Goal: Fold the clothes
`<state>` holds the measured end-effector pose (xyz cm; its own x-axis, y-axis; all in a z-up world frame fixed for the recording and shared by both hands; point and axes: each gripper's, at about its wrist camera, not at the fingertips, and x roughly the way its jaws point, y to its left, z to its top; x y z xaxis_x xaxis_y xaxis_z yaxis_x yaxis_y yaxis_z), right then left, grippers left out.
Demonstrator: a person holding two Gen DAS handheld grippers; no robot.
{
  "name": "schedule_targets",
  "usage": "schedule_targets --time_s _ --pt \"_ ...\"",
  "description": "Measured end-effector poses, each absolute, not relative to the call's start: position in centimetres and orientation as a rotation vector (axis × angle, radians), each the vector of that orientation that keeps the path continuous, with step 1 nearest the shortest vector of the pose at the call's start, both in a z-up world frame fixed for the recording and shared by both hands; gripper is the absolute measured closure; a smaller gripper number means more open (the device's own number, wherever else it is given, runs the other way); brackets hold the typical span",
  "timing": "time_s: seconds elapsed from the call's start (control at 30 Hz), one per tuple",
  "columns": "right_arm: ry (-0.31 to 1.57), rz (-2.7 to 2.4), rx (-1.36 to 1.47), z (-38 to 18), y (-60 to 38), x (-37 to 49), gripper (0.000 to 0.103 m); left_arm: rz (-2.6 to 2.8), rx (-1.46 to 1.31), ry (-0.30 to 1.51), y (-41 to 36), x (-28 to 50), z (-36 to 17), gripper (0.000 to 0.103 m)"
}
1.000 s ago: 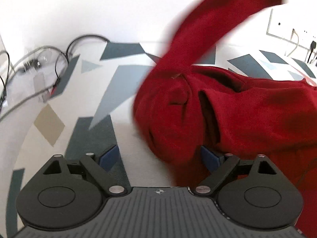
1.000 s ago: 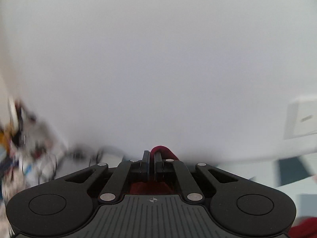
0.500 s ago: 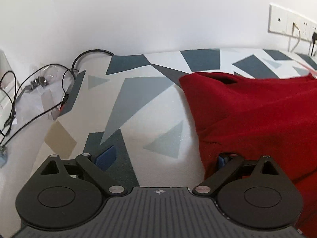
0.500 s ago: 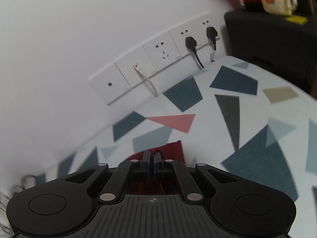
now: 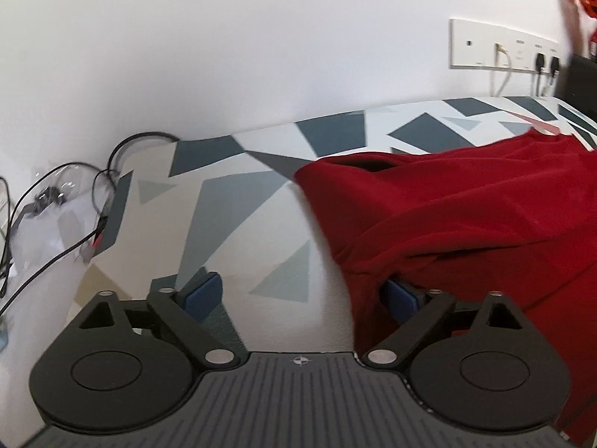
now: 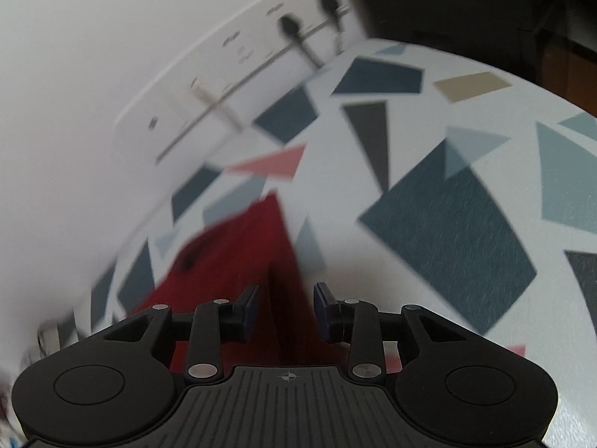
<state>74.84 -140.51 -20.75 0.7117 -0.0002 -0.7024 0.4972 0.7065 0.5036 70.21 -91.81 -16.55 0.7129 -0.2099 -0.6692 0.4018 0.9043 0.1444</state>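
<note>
A dark red garment lies spread on the patterned table cloth, filling the right half of the left wrist view. My left gripper is open at the garment's left edge; its right fingertip is tucked under a fold of the red cloth, its left fingertip is over bare cloth. In the blurred right wrist view the red garment runs forward between the jaws. My right gripper is open, its pads apart on either side of a raised red fold.
A white wall with a socket strip and plugged cables runs behind the table. Black cables and a clear plastic piece lie at the far left. A dark cabinet stands at the right end.
The red garment was swung down and now lies flat on the table. My right gripper, shut on the cloth before, has opened and let go. The left gripper stays open.
</note>
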Motion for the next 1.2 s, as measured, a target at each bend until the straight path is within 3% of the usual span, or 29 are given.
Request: schedule_targets --time_s 0.13,0.17,0.2,0.23,0.27,0.3,0.53,0.77,0.83,0.87,0.9,0.97,1.2 --pt "0.739 -0.245 0.645 -20.1 -137.7 75.1 0.06 -0.387 0.301 0.701 -92.4 70.2 -16.9 0.034" --pt "0.755 -0.225 0.62 -20.2 -137.0 75.5 0.061 -0.402 0.305 0.704 -92.5 70.1 -17.0 0.05" --pt "0.779 -0.207 0.586 -20.3 -136.4 75.9 0.061 -0.418 0.309 0.707 -92.6 70.1 -17.2 0.08" --pt "0.811 -0.193 0.545 -20.4 -135.9 76.5 0.071 -0.431 0.319 0.715 -92.8 70.1 -17.3 0.092" --pt "0.839 -0.184 0.506 -20.3 -135.5 77.1 0.102 -0.437 0.338 0.723 -93.1 70.0 -17.4 0.094" --pt "0.863 -0.181 0.467 -20.1 -135.4 77.6 0.098 -0.435 0.346 0.715 -93.2 69.9 -17.3 0.095" --pt "0.694 -0.141 0.389 -14.1 -135.9 78.5 0.1 -0.449 0.313 0.724 -92.7 69.9 -17.4 0.095" --pt "0.975 -0.211 0.444 -19.6 -136.7 77.3 0.099 -0.463 0.301 0.741 -92.2 69.8 -17.9 0.093" --pt "1.018 -0.227 0.47 -20.6 -137.0 76.6 0.091 -0.47 0.301 0.758 -92.1 69.8 -17.7 0.091" --pt "1.022 -0.238 0.479 -20.6 -137.2 76.3 0.083 -0.473 0.296 0.782 -92.0 70.0 -17.5 0.082" --pt "1.017 -0.245 0.484 -20.2 -137.3 76.2 0.079 -0.475 0.292 0.806 -92.0 70.2 -17.3 0.057" --pt "0.999 -0.251 0.486 -19.2 -137.7 76.2 0.072 -0.514 0.26 0.84 -91.4 70.3 -16.5 0.026" --pt "0.904 -0.221 0.532 -18.2 -139.5 78.6 0.067 -0.652 -0.125 0.874 -87.3 72.3 -12.8 0.027"
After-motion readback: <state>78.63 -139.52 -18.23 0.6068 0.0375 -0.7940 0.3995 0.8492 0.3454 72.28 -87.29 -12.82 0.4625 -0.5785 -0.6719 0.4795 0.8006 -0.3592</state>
